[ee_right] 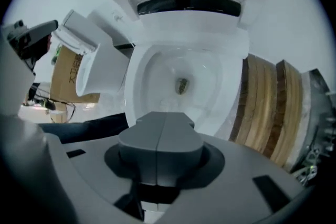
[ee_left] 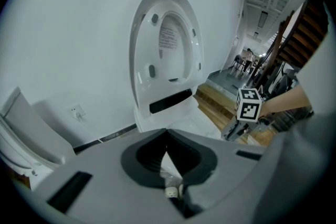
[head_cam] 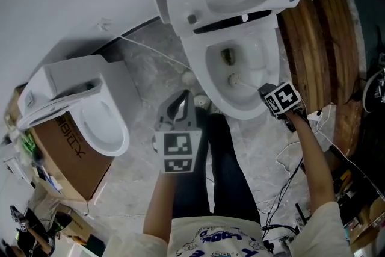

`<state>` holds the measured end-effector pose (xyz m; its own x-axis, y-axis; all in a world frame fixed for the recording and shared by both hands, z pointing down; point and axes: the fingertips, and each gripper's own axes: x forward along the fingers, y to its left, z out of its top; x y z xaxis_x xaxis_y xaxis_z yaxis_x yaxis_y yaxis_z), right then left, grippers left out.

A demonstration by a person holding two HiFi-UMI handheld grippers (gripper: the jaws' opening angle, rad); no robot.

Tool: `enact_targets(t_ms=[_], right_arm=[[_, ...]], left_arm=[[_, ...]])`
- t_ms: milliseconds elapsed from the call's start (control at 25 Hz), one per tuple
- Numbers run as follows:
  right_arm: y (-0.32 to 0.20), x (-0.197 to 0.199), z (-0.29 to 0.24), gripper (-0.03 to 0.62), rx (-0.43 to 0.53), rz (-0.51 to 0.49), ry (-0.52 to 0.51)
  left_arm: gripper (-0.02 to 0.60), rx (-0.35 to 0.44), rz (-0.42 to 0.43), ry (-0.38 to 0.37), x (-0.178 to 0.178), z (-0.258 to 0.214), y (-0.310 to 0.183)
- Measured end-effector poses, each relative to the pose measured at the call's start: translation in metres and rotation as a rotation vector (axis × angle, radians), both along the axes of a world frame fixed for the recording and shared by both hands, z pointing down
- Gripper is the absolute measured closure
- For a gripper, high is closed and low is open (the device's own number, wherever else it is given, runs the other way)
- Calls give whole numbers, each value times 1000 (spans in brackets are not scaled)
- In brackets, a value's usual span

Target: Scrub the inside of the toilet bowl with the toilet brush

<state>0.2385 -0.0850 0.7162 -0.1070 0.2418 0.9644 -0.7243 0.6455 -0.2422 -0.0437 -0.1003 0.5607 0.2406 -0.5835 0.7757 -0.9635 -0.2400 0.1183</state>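
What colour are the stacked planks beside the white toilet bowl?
Brown with darker grain; the stacked wooden planks show best in the right gripper view.

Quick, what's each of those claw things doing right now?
Left gripper: open, empty.
Right gripper: closed on the toilet brush, its head inside the toilet bowl.

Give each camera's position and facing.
Head view: on the head, steeply down at the toilet bowl; arms, legs, left gripper, right gripper gripping the toilet brush.
Left gripper view: on that gripper, facing the raised seat; open jaws, right gripper's cube.
Right gripper view: on that gripper, into the bowl; shut jaws.
Shared by head and right gripper views: the drain.
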Motion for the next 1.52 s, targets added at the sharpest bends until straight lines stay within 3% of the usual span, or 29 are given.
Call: enact_targets(t_ms=[200, 680, 1160, 1520], right_arm=[[-20, 2, 1, 425, 152, -236, 74], [-89, -17, -6, 424, 606, -599, 178], [-46, 20, -4, 424, 524, -503, 210], [26, 21, -4, 425, 369, -199, 205]], left_arm=[[580, -6, -9, -3, -2, 1, 2], [580, -8, -19, -15, -9, 4, 9], [580, -2, -29, -8, -13, 1, 13], [580, -1, -28, -1, -15, -3, 21]])
